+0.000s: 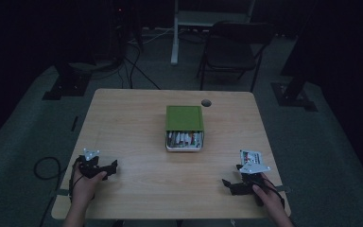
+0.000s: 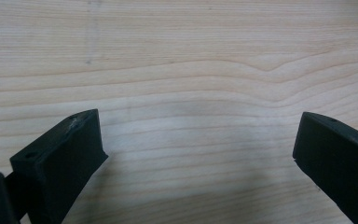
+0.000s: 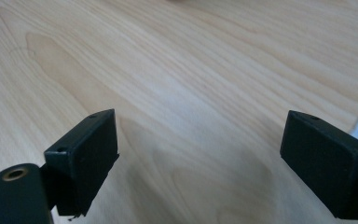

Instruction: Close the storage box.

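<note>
Two hands at the bottom edge of the high view each hold a black two-jaw tool. The left tool (image 1: 105,169) rests on the near left part of the tabletop (image 1: 137,142), its jaws pointing toward the middle; in the left gripper view those jaws stand spread wide, with only pale wood grain between them. The right tool (image 1: 230,185) sits at the near right corner, a grey three-cornered plate on top, and its jaws — seen in the right gripper view — are likewise spread wide and hold nothing.

Outward from both tools, well apart from each, a small box (image 1: 184,128) lies near the middle of the tabletop. Its green lid (image 1: 185,117) covers the far part, and the near end stands open, showing a row of small packed items in white, red and other colours — too small to identify.

Beyond the box, near the far edge, is a dark round hole (image 1: 206,102) in the wood. Behind the tabletop stand a dark folding chair (image 1: 231,52) and a white stand (image 1: 176,33) on a dim grey floor.
</note>
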The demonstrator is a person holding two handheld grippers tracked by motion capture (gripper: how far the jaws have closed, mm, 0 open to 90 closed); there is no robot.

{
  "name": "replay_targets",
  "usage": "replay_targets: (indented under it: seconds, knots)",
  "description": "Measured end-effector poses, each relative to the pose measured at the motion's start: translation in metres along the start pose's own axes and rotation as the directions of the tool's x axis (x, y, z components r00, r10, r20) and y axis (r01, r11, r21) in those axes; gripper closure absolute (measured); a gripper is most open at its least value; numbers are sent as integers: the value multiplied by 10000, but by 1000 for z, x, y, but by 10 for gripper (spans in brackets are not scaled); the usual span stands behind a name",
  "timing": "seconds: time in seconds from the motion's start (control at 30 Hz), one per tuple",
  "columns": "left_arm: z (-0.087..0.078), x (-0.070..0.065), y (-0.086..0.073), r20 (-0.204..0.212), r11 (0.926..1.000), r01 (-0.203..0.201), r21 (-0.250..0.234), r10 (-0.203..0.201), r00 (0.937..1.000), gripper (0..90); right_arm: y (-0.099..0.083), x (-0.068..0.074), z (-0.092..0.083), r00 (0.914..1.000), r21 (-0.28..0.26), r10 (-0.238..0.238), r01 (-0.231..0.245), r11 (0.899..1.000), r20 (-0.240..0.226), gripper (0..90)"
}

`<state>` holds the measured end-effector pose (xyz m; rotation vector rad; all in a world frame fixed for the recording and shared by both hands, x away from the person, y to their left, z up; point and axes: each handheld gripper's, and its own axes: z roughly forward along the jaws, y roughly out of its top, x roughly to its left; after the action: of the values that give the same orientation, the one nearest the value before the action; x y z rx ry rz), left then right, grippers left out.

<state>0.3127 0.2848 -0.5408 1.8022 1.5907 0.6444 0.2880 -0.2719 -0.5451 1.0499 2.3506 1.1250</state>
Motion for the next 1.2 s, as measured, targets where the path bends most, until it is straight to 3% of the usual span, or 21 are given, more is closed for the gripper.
replay_targets:
  seconds: [0.17,0.4,0.63,0.73,1.2]
  knots:
    - [-3,5,-5,-88,9999,5,150,-3,10000,20,-9,-2,-5,9994,327,-328,324,9989,118,108]
    - [-6,8,-10,-132,9997,86,229,-83,9999,20,-13,-6,-8,9999,761,-57,47,9971,134,109]
    - [-8,5,-14,-181,9981,-144,597,155,9997,20,-13,-7,-8,9999,767,-46,34,9970,147,108]
    - [-8,2,-14,-338,9957,-522,764,549,9979,20,-13,-7,-8,9999,768,-40,28,9970,150,108]
    - [-8,2,-14,-338,9957,-521,760,548,9979,19,-14,-7,-8,9999,765,-11,-1,9971,165,108]
